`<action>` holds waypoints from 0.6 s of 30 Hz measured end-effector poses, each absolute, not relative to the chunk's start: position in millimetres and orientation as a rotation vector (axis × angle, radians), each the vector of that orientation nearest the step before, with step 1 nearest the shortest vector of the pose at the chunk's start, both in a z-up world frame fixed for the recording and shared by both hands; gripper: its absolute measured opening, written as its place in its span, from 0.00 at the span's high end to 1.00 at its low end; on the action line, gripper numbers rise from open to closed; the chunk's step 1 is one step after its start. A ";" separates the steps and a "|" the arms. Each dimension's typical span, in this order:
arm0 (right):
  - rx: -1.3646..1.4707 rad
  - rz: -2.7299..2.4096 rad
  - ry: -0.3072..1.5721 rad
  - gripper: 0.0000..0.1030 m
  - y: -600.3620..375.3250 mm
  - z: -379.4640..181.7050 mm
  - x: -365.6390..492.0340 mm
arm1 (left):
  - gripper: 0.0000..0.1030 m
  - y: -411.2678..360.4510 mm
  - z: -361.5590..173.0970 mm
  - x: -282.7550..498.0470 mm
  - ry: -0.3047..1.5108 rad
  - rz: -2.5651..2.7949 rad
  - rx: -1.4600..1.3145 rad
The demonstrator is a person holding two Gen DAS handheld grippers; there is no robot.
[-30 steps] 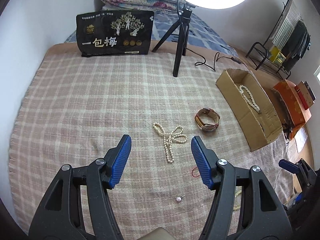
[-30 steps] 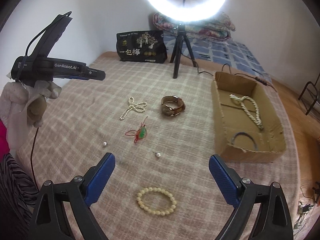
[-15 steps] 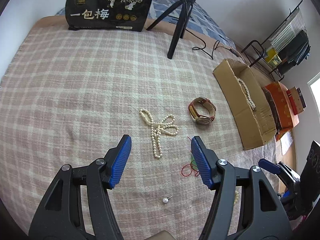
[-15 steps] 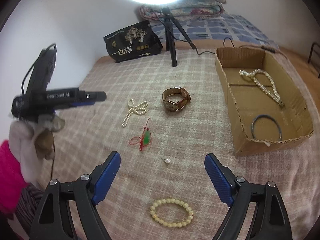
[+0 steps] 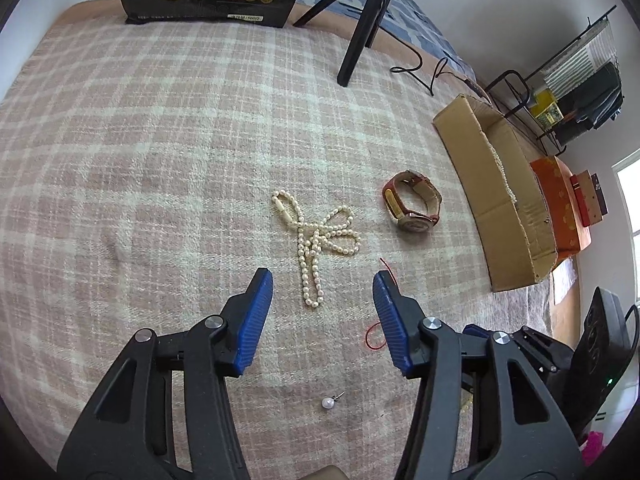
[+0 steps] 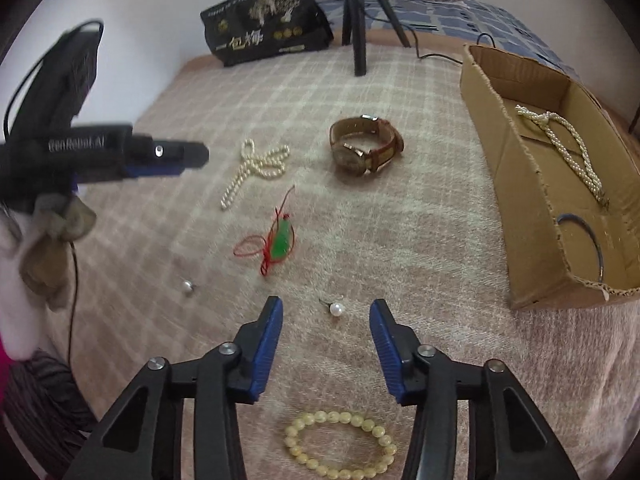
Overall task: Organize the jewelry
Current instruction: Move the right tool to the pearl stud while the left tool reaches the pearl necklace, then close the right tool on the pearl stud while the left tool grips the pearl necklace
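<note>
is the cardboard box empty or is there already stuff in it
Not empty. The cardboard box already holds a white pearl necklace and a dark bangle, both lying on its floor.

L tongs & R tongs both agape, held low.

blanket: pink-white plaid | pendant: green | box: brown

watch right of pearl necklace
</note>
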State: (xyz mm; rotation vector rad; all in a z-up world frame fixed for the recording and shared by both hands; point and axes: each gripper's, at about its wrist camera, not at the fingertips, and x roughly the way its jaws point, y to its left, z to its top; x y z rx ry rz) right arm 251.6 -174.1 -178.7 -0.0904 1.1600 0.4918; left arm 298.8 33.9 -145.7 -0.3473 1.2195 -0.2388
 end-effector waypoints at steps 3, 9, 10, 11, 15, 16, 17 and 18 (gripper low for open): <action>-0.116 0.493 1.149 0.60 -171.6 -181.0 250.9 | 0.48 28.0 -152.0 301.5 1.231 -0.241 -0.330; -0.173 0.497 1.135 0.64 -170.5 -185.8 249.7 | 0.48 10.4 -163.6 304.2 1.239 -0.220 -0.214; -0.182 0.496 1.137 0.66 -170.2 -187.0 248.7 | 0.48 8.7 -166.2 304.8 1.244 -0.220 -0.208; -0.191 0.495 1.139 0.66 -170.5 -188.9 248.6 | 0.48 7.4 -169.0 305.7 1.250 -0.220 -0.207; -0.194 0.503 1.138 0.68 -170.2 -191.0 249.7 | 0.48 5.8 -173.9 308.7 1.256 -0.210 -0.203; -0.193 0.504 1.136 0.68 -169.1 -191.5 250.7 | 0.48 6.0 -174.6 309.2 1.258 -0.209 -0.203; -0.190 0.507 1.135 0.69 -168.4 -191.6 251.3 | 0.48 6.2 -175.4 309.8 1.260 -0.206 -0.201; -0.190 0.511 1.135 0.70 -167.7 -191.8 252.2 | 0.52 6.4 -176.7 310.3 1.264 -0.203 -0.200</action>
